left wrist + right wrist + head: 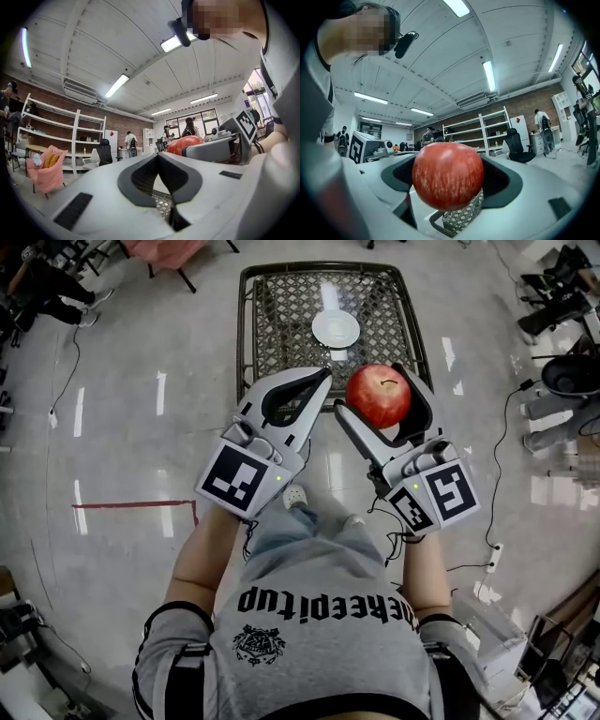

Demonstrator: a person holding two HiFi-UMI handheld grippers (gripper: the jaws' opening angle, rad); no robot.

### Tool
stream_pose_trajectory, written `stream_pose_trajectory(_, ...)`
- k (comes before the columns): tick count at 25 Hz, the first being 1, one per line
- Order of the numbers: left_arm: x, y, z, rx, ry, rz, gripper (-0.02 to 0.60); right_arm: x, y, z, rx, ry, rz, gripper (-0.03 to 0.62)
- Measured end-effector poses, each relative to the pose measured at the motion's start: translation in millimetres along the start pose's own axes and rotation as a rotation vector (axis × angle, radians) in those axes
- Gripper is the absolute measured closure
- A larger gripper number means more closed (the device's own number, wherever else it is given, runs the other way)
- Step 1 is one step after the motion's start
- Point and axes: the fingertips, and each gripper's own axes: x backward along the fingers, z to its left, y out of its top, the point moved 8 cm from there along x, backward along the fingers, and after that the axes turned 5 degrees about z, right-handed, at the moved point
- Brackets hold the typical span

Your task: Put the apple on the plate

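A red apple [379, 395] is held in the air between the jaws of my right gripper [373, 388], which is shut on it. In the right gripper view the apple [447, 175] fills the middle, just above a corner of the mesh table [464, 213]. The small white plate [336, 331] lies on the dark wire-mesh table [281, 315], beyond the apple. My left gripper [323, 381] hovers beside the right one at the table's near edge, its jaws shut with nothing between them [158, 157]. From the left gripper view the apple [187, 142] shows at the right.
A red tape line [131, 505] marks the glossy floor at the left. A pink chair [164, 249] stands at the back left, cables and equipment [562, 381] at the right. White shelves [61, 136] and several people stand far off.
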Motion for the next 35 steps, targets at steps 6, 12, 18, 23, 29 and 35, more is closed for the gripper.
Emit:
stream_pose_trajectory(6, 3, -2, 3, -0.015, -0.058, -0.001, 0.563, 2, -3, 9, -0.005, -0.057, -0.008, 0.164)
stream_pose_trajectory(12, 3, -9, 10, 0.001, -0.089, -0.014, 0.563, 3, -6, 17, 0.005, -0.099, 0.011, 0.164)
stream_pose_trajectory(18, -2, -8, 14, -0.002, -0.104, -0.058, 0.563, 2, -3, 13, 0.017, -0.125, 0.026, 0.164)
stream_pose_trajectory(23, -2, -4, 17, -0.017, -0.07, -0.055, 0.563, -3, 4, 8, 0.035, -0.096, 0.014, 0.164)
stream_pose_trajectory(29, -21, 1, 30, -0.022, -0.027, -0.041, 0.563, -21, 9, -15, 0.043, -0.049, 0.006, 0.164)
stream_pose_trajectory(35, -60, 2, 51, -0.023, 0.024, -0.069, 0.563, -48, 10, -58, 0.034, 0.001, 0.02, 0.164)
